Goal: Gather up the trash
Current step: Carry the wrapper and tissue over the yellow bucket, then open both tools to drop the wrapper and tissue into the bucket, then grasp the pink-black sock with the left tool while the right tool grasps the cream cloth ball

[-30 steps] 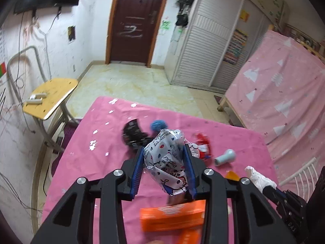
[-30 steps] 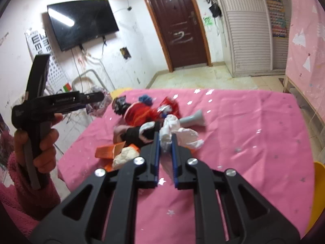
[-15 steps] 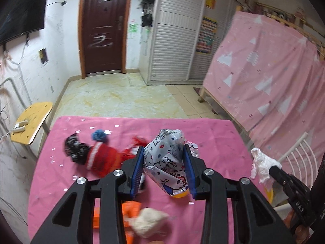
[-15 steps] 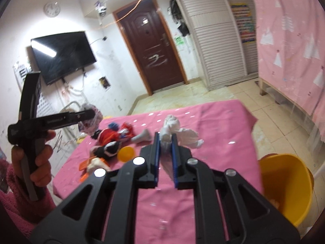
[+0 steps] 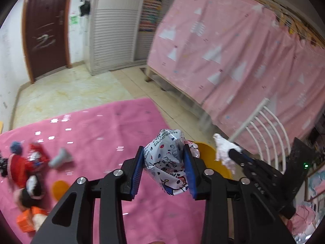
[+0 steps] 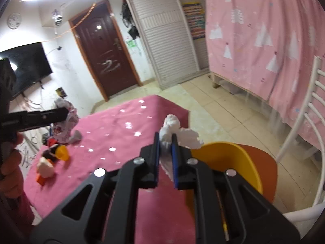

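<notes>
My left gripper [image 5: 164,152] is shut on a crumpled white printed wrapper [image 5: 165,158] and holds it in the air over the right edge of the pink table [image 5: 101,126]. My right gripper [image 6: 165,140] is shut on a crumpled white tissue [image 6: 178,134], held above the rim of a yellow bin [image 6: 229,162] beside the table. The bin also shows behind the wrapper in the left wrist view [image 5: 213,160]. The right gripper with its tissue [image 5: 223,148] is to the right there. The left gripper with the wrapper [image 6: 65,122] shows at the left of the right wrist view.
Toys and litter lie at the table's left end: a red doll [image 5: 18,162], a grey cone [image 5: 61,158], an orange disc [image 5: 61,189], an orange box [image 5: 28,221]. A white chair [image 6: 304,126] stands right of the bin. A pink-curtained bed [image 5: 233,50] fills the right side.
Both grippers have swung right, away from the toy pile toward the table's right edge. The yellow bin has come into view under the tissue. Both grips have stayed shut.
</notes>
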Motion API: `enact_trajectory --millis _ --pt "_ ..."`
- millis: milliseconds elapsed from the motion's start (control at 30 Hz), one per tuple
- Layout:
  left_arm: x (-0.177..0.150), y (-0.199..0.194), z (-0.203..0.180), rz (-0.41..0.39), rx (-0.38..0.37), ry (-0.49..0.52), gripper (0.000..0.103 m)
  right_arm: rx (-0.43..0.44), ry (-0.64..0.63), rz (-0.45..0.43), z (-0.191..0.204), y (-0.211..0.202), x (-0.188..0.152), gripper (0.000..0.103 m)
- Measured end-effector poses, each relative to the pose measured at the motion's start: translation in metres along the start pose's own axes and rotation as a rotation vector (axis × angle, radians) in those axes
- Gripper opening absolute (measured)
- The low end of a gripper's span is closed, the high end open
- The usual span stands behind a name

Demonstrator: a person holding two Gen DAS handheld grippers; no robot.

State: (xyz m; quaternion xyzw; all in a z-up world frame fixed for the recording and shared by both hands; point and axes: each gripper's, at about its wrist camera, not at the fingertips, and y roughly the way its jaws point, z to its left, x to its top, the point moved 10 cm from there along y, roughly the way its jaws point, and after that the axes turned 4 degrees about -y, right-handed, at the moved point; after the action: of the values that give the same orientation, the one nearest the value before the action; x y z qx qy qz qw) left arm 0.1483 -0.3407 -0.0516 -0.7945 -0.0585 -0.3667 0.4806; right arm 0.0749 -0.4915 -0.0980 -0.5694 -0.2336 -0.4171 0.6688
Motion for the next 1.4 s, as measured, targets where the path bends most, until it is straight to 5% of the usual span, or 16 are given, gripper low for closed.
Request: enact_trajectory --millis 267,433,700,1000,1400 --pt "-0.007 0.038 -0.049 0.046 -0.025 0.036 0.030 -0.030 0.058 0.066 -0.036 0.022 -0.019 0.014" --pt "-0.011 0.054 -0.071 0.088 -0.052 0.040 0.044 -0.042 0.088 0.051 -0.050 0.018 -0.020 0.055" --pt "-0.018 0.057 -0.084 0.102 -0.068 0.054 0.055 -0.067 0.103 0.036 -0.062 0.015 -0.018 0.055" --pt "-0.008 0.025 -0.049 0.051 -0.041 0.004 0.060 -0.006 0.065 0.032 -0.030 0.015 -0.015 0.058" --pt "0.008 -0.024 0.037 -0.027 0.064 -0.074 0.062 0.132 -0.072 0.057 0.075 0.028 -0.003 0.066"
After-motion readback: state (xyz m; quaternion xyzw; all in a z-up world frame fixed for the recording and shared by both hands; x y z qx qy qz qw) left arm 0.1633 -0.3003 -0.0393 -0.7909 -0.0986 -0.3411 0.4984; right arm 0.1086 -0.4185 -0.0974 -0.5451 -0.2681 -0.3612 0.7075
